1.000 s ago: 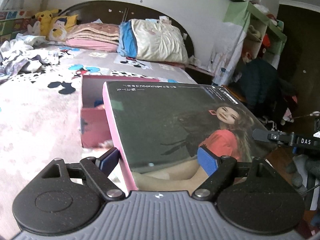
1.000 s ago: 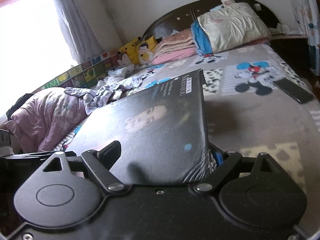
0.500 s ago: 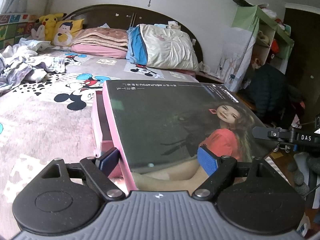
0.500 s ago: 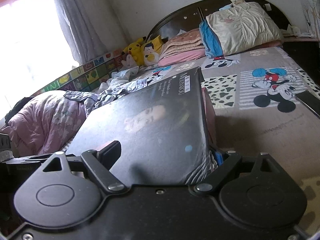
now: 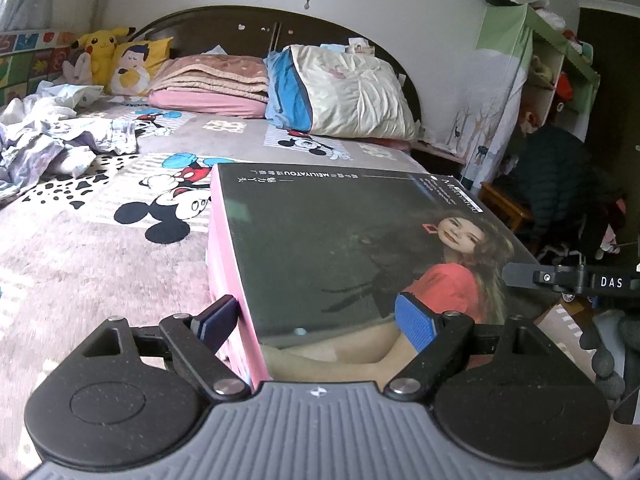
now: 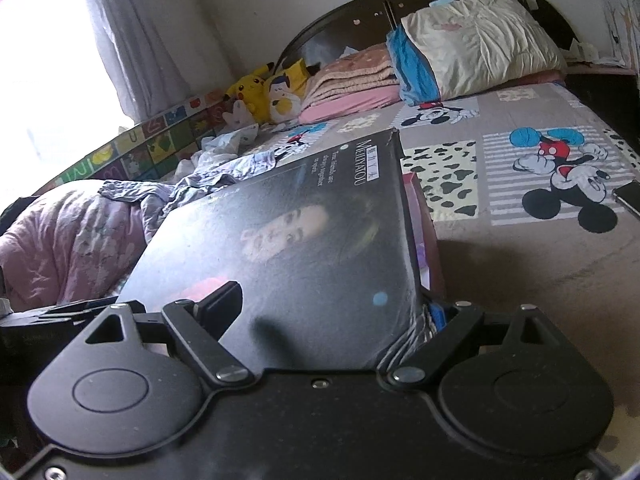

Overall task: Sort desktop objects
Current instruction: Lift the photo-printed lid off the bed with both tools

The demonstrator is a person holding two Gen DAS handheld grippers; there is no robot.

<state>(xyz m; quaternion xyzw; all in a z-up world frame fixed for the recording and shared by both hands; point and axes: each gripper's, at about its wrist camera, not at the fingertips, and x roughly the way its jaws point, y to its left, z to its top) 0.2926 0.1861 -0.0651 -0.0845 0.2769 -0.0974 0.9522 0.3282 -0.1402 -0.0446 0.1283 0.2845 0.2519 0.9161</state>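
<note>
Box lid point(image 5: 360, 248) pinched flat at opposite edges, fingers of left gripper point(image 5: 316, 320) and right gripper point(image 6: 332, 304) clamping it, level above the pink box point(image 5: 218, 248) on the bed point(image 5: 80, 256), presumably to seat squarely.

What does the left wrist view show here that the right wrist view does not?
Only the left wrist view shows the green shelf unit and the dark jacket beside the bed. Only the right wrist view shows the bright window, the curtain and a phone on the bedspread. Both show the box lid gripped by the left gripper and right gripper, plus the pillow.
</note>
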